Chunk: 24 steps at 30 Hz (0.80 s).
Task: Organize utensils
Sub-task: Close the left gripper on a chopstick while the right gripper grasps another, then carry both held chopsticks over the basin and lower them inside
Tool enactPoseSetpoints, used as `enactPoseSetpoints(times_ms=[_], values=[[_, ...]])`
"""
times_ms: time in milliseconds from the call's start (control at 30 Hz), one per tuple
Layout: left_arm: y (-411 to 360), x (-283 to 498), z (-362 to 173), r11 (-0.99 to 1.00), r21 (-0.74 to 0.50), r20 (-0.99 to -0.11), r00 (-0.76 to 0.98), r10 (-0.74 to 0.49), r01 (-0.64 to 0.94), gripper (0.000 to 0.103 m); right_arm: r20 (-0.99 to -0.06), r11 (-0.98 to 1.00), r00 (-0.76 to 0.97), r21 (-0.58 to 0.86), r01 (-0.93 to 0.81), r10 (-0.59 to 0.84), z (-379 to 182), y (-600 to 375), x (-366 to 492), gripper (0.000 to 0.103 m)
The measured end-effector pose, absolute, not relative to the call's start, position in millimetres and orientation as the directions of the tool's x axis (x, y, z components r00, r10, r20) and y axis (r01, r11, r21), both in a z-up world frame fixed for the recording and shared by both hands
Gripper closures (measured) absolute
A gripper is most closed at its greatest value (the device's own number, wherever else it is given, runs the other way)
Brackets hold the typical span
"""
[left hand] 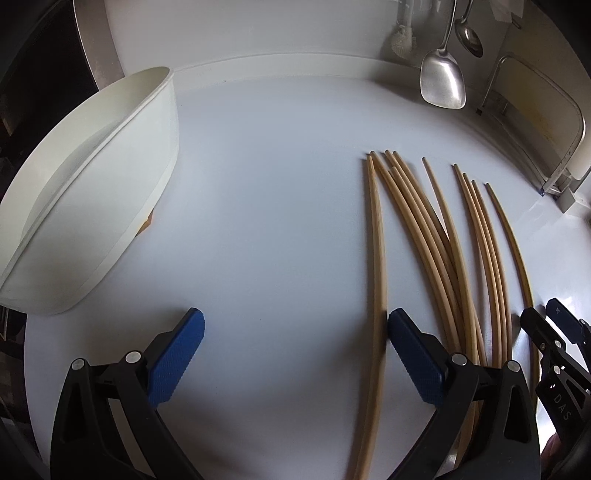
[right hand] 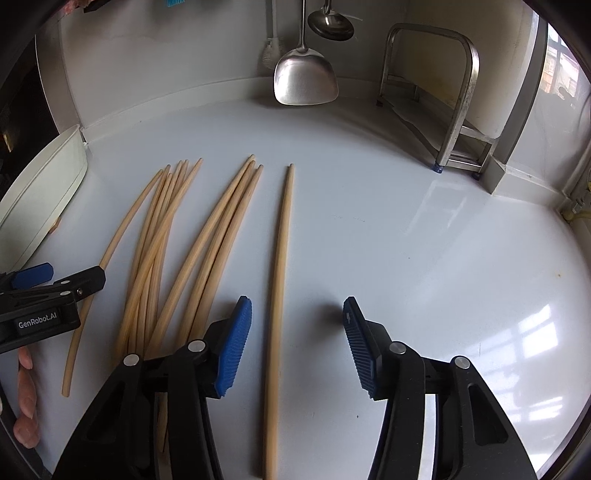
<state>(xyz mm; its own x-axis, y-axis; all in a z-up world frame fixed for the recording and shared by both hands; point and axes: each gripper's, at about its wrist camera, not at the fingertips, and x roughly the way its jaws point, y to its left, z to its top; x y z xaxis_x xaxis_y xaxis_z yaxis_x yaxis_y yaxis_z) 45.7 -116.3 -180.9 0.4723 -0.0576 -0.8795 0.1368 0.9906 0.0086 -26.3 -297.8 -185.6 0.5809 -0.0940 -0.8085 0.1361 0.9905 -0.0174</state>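
Note:
Several pale wooden chopsticks (left hand: 443, 240) lie roughly side by side on the white counter (left hand: 277, 184). My left gripper (left hand: 295, 315) is open and low over the counter. The leftmost chopsticks (left hand: 376, 258) run between its fingers, close against the right pad (left hand: 410, 350). In the right wrist view, my right gripper (right hand: 297, 301) is open astride the lone rightmost chopstick (right hand: 281, 258), and neither pad touches it. The loose bundle of chopsticks (right hand: 177, 251) lies left of it. A white oval container (left hand: 92, 184) stands at the left.
A metal spatula (right hand: 304, 77) and a ladle (right hand: 330, 24) hang on the back wall beside a brush (right hand: 271, 51). A steel rack (right hand: 450, 110) stands at the back right. The left gripper's body (right hand: 40, 306) and a person's fingers (right hand: 26, 406) are at the left edge.

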Motion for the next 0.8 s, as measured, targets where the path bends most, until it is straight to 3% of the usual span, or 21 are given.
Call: enactPoseSetpoints(times_ms=[67,133,300,400,800], values=[[-122,46,-178,0.986,0.005,-0.877,0.475,-0.077,0.168,0.017,-0.809,0.992,0.581,-0.021,0.123,-0.089,-185,-295,-24,0.069],[-128,44,-174,0.979,0.005,-0.872,0.481,-0.095,0.202,0.037,-0.810,0.994,0.581,-0.024,0.107,-0.082,-185,-292,-23,0.075],[-137,39,-170,0.966,-0.001,-0.868,0.479,-0.130,0.259,0.065,-0.811,0.994,0.579,-0.034,0.106,-0.090,-185,-293,-23,0.094],[-142,37,-168,0.956,-0.007,-0.871,0.469,-0.150,0.293,0.094,-0.812,0.994,0.577,-0.028,0.108,-0.086,-185,-294,-23,0.096],[-129,36,-155,0.962,-0.065,-0.891,0.418,-0.175,0.266,0.096,-0.819,0.983,0.573,0.093,0.156,-0.014,-170,-302,-25,0.097]])
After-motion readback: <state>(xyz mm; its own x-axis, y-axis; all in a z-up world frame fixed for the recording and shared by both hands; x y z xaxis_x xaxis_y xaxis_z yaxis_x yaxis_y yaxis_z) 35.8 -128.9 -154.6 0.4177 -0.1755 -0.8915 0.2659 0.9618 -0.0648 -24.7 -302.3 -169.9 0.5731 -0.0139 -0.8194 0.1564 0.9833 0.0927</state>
